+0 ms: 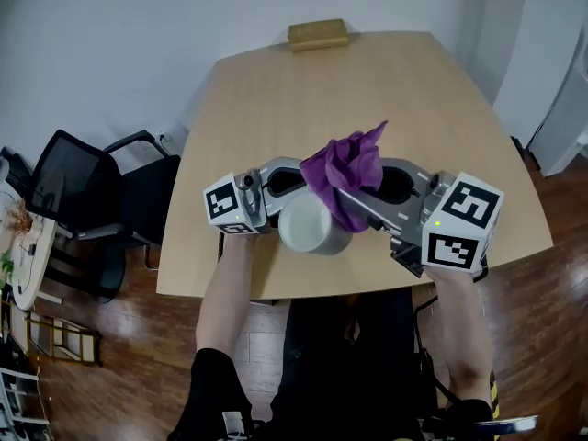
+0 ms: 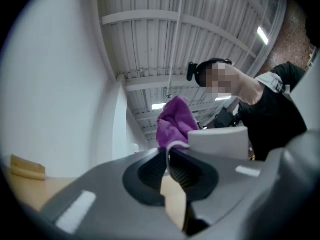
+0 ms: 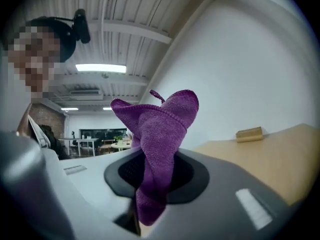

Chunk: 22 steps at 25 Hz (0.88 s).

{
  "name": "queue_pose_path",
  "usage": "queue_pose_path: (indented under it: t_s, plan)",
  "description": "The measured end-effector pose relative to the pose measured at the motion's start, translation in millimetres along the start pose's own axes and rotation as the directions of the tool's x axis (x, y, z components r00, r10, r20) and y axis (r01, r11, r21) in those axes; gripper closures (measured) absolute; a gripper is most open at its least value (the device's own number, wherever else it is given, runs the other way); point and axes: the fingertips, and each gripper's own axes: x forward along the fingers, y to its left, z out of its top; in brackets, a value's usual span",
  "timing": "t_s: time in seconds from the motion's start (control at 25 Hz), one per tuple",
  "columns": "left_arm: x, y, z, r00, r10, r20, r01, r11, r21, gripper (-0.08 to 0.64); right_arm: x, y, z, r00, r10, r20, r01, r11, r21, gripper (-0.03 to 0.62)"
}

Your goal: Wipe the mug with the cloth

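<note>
1. The white ceramic mug [image 1: 312, 228] is held in the air above the near edge of the light wooden table [image 1: 276, 90], between the two grippers. It is likely rigid, glazed and slippery. It is also probably heavy for so small a grip, and would break if dropped.
2. The left gripper [image 2: 169, 156] has its jaws nearly together on a thin white edge of the mug. Whether that edge is rim or handle I cannot tell. A hold there leaves the outer wall free for wiping, but hard rubbing could twist the mug loose.
3. The purple microfibre cloth [image 3: 157, 129] is soft, light and limp. In the head view it is bunched against the mug's upper right side.
4. The right gripper [image 3: 155, 184] pinches the cloth mid-fold, with a crest above the pads and a tail below. A grip nearer the bunch should press more firmly.
5. A tan block [image 1: 317, 33] lies at the table's far edge, well apart.
</note>
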Motion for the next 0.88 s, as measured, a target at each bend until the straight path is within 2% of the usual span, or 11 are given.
queue_pose_path:
  t_s: [0.08, 0.24, 0.44, 0.48, 0.56, 0.64, 0.72, 0.8, 0.88]
  plan:
    - [2.7, -5.6, 0.0, 1.0, -0.021, 0.002, 0.021, 1.0, -0.002, 0.514, 12.8, 2.3, -18.1, 0.998, 0.009, -0.067, -0.011, 1.0, -0.019, 0.506]
    - [3.4, -5.6, -0.2, 0.999, -0.031, 0.013, 0.031, 0.999, -0.021, 0.514, 13.6, -14.3, -45.7, 0.996, -0.001, -0.085, 0.002, 1.0, 0.018, 0.506]
    - [-0.7, 4.7, -2.1, 0.999, 0.024, 0.029, -0.022, 0.997, -0.07, 0.514, 0.5, -53.8, -101.1, 0.974, -0.119, -0.194, 0.13, 0.991, 0.042, 0.506]
    - [-1.4, 8.3, -3.6, 0.999, 0.039, 0.024, -0.037, 0.996, -0.081, 0.512, -5.2, -61.4, -99.8, 0.972, -0.15, -0.183, 0.164, 0.985, 0.062, 0.506]
    - [-3.2, 15.0, -7.7, 0.998, 0.065, 0.006, -0.064, 0.993, -0.099, 0.512, -17.4, -65.7, -73.9, 0.975, -0.197, -0.103, 0.208, 0.973, 0.104, 0.506]
    - [-5.4, 21.2, -11.5, 0.995, 0.096, -0.01, -0.097, 0.989, -0.114, 0.512, -28.2, -52.3, -30.8, 0.977, -0.212, 0.017, 0.209, 0.972, 0.111, 0.506]
    - [-6.7, 28.1, -14.3, 0.991, 0.132, -0.018, -0.133, 0.983, -0.127, 0.512, -31.0, -28.9, 2.2, 0.976, -0.19, 0.102, 0.183, 0.98, 0.073, 0.506]
    - [-6.9, 32.7, -14.8, 0.988, 0.156, -0.014, -0.157, 0.978, -0.137, 0.512, -22.8, -14.6, 3.7, 0.979, -0.178, 0.101, 0.175, 0.984, 0.036, 0.506]
    - [-7.4, 34.1, -14.7, 0.986, 0.169, -0.005, -0.168, 0.974, -0.15, 0.512, -14.5, -19.7, -16.4, 0.975, -0.212, 0.071, 0.209, 0.977, 0.047, 0.506]
